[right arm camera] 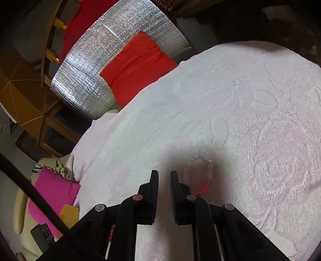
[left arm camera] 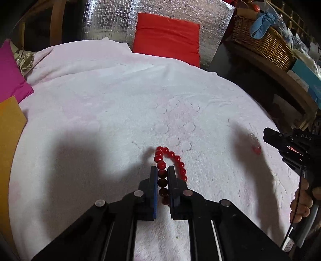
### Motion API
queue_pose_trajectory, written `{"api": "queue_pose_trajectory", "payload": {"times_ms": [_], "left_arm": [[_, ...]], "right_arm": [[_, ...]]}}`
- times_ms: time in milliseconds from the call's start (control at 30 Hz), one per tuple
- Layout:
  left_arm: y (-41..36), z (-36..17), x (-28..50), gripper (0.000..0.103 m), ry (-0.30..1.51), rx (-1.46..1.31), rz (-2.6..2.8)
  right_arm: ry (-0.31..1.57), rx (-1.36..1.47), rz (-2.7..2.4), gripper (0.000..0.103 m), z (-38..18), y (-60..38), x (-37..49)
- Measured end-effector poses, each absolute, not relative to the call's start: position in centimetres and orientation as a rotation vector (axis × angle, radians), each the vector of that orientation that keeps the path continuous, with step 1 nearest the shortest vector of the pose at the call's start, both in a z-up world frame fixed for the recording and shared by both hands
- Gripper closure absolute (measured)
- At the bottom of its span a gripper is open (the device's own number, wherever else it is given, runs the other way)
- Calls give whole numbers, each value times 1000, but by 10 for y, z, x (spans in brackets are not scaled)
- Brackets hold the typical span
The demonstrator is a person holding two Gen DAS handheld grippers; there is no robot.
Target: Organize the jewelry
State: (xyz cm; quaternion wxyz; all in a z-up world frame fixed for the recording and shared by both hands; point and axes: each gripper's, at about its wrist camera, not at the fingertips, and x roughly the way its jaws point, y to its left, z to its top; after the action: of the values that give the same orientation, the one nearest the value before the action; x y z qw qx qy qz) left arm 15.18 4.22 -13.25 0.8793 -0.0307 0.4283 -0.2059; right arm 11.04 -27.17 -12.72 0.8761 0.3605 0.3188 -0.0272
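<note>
In the left wrist view my left gripper (left arm camera: 162, 170) is shut on a red bead bracelet (left arm camera: 176, 159); one side of the loop runs between the fingers and the rest curves out to the right over the white towel (left arm camera: 120, 100). A clear bead bracelet with a red charm (left arm camera: 255, 143) lies on the towel at the right, next to my right gripper's body (left arm camera: 291, 144). In the right wrist view my right gripper (right arm camera: 164, 174) is nearly closed with a narrow empty gap, and the clear bracelet (right arm camera: 208, 170) lies just right of its right finger.
A red cushion (left arm camera: 167, 38) leans on silver foil padding (left arm camera: 112, 18) behind the towel. A pink cushion (left arm camera: 10, 74) and an orange sheet (left arm camera: 8, 136) lie at the left. A wicker basket (left arm camera: 260, 40) with a blue cloth sits on a wooden shelf at the right.
</note>
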Motion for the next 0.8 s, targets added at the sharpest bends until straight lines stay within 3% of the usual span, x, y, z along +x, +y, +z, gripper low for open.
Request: {"api": "queue_pose_trajectory", "payload": {"times_ms": [167, 233, 300, 333, 367, 600, 667, 700, 733, 767, 800], "left_arm": [[55, -132, 152, 93, 891, -66, -410], [59, -132, 154, 93, 889, -68, -394], [61, -131, 156, 89, 888, -68, -378], [62, -131, 157, 87, 888, -69, -376], [61, -132, 157, 81, 890, -68, -377], [66, -134, 157, 41, 903, -55, -370], [68, -136, 158, 40, 911, -50, -365], [68, -138, 159, 40, 920, -46, -365], [69, -139, 160, 40, 929, -45, -370], [68, -140, 160, 40, 933, -45, -374], [68, -141, 159, 40, 938, -43, -384]], "right_arm": [[682, 715, -149, 87, -122, -276, 108], [695, 709, -199, 79, -123, -283, 108], [708, 699, -231, 56, -127, -288, 108], [718, 695, -240, 36, -129, -289, 109], [715, 689, -244, 35, -131, -291, 107], [786, 426, -289, 39, -136, -256, 133], [832, 237, -351, 60, -140, -235, 144], [837, 157, -372, 64, -142, -227, 147], [836, 101, -366, 80, -142, -219, 149], [837, 67, -361, 88, -140, -213, 150], [828, 37, -375, 88, -138, -209, 149]]}}
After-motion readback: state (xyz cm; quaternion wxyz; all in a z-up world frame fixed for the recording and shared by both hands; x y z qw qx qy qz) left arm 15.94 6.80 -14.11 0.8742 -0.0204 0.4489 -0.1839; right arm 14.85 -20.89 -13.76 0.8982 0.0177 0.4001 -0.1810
